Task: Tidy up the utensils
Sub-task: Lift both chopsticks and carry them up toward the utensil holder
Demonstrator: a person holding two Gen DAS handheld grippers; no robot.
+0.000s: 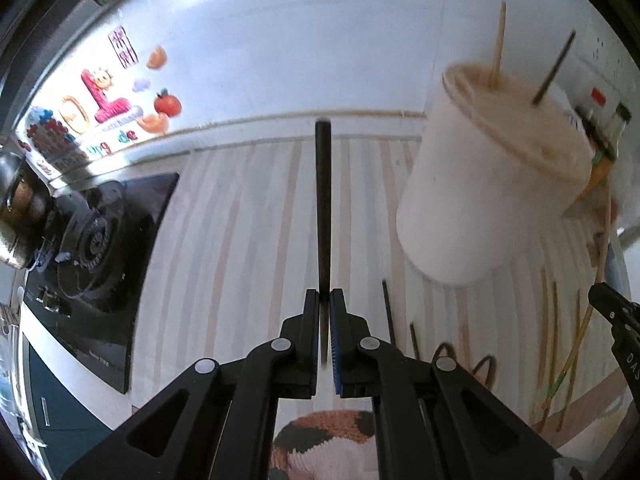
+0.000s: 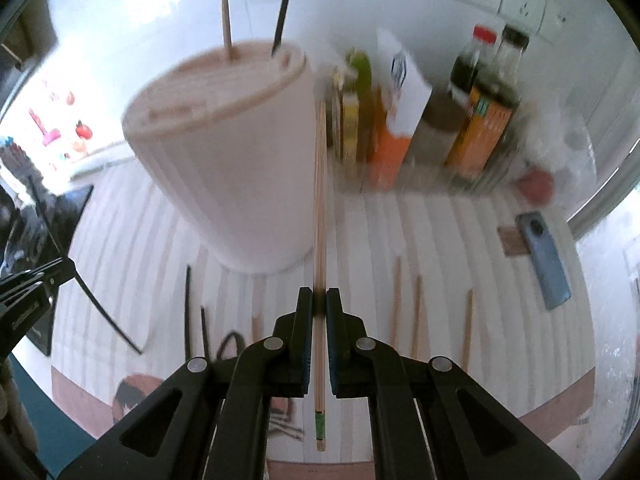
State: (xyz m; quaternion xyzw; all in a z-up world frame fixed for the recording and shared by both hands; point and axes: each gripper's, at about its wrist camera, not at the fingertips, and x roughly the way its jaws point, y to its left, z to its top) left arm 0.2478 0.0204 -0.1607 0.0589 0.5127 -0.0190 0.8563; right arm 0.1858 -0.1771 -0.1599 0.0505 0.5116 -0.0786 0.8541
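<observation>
Little can be read. In the left wrist view, a colourful sticker left of the stove carries green letters like "upg" and purple "de". The other hand-held gripper at the right edge shows "DAS". Bottle labels are too blurred.

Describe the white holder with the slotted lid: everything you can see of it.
The white holder is a tapered, plastic-looking tub, wider at the top, standing on the striped counter. Its beige lid has long slots. Two chopsticks stand in it already, one light wood, one dark. Neither gripper touches it.
</observation>
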